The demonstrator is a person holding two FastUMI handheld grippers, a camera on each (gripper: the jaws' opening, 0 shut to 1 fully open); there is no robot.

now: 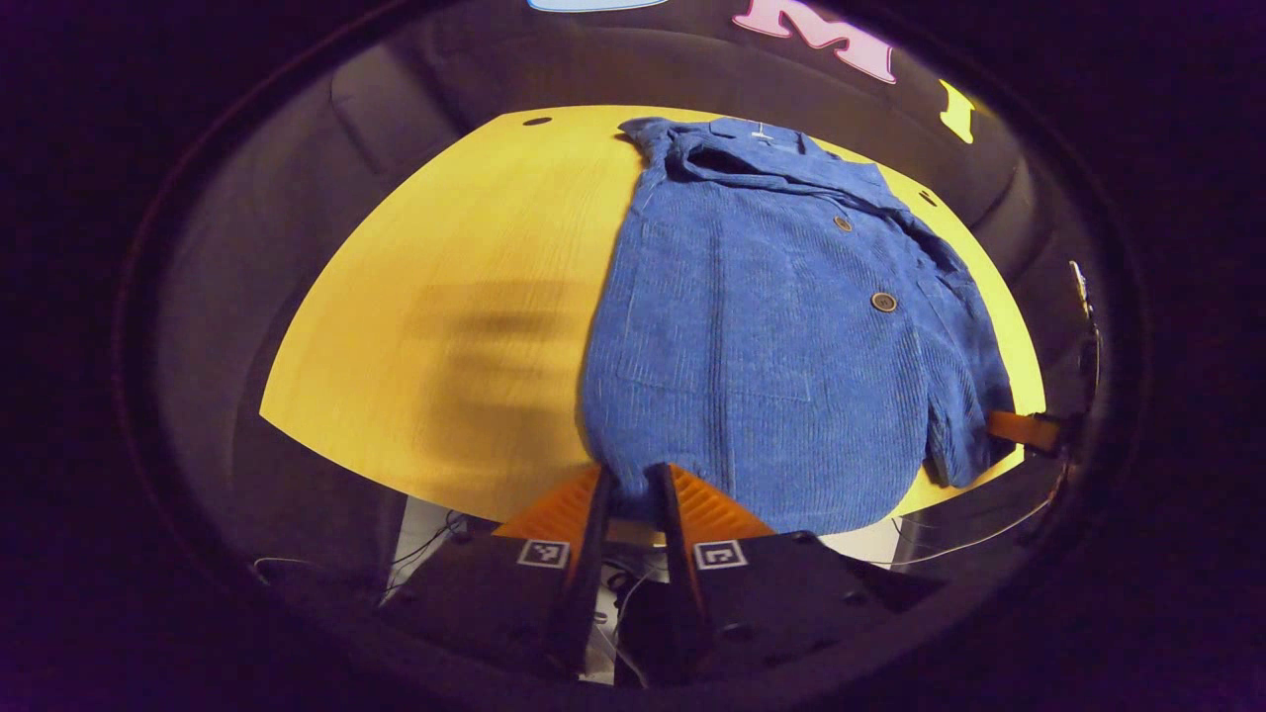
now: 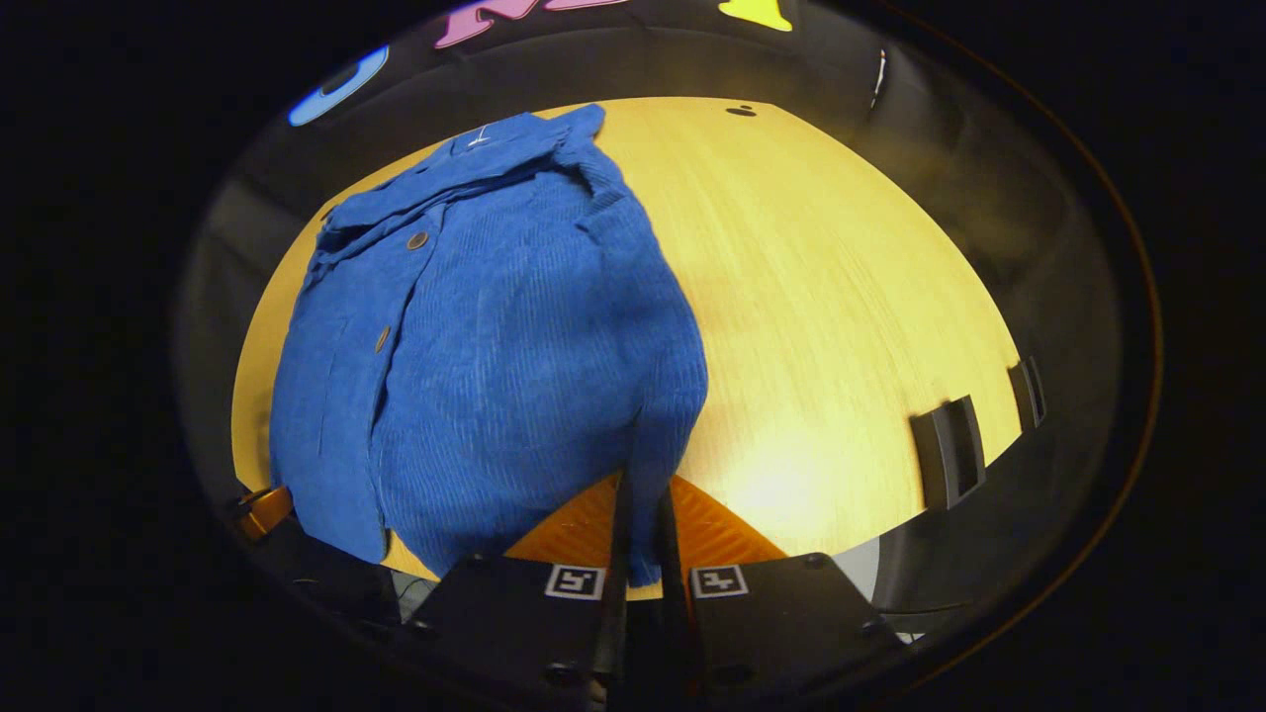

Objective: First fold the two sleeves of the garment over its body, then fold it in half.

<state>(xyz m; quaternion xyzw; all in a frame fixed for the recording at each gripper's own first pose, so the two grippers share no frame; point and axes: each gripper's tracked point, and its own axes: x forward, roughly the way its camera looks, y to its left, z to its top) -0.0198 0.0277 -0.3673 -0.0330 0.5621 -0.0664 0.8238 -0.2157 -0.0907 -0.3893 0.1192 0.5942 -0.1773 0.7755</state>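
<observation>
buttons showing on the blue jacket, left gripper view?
2. One button sits on the upper front of the blue jacket, the other button lower down the same front edge. More may be hidden under folds.

One blue jacket (image 1: pixel 771 326) lies on one yellow table (image 1: pixel 465 297), right of centre in the left gripper view. Two round buttons show on its front, one (image 1: pixel 883 302) at centre right, the other (image 1: pixel 842 223) above it. Two hand-held grippers are there, the left one (image 1: pixel 633 485) at bottom centre of its view, the right one (image 2: pixel 643 534) likewise.
</observation>
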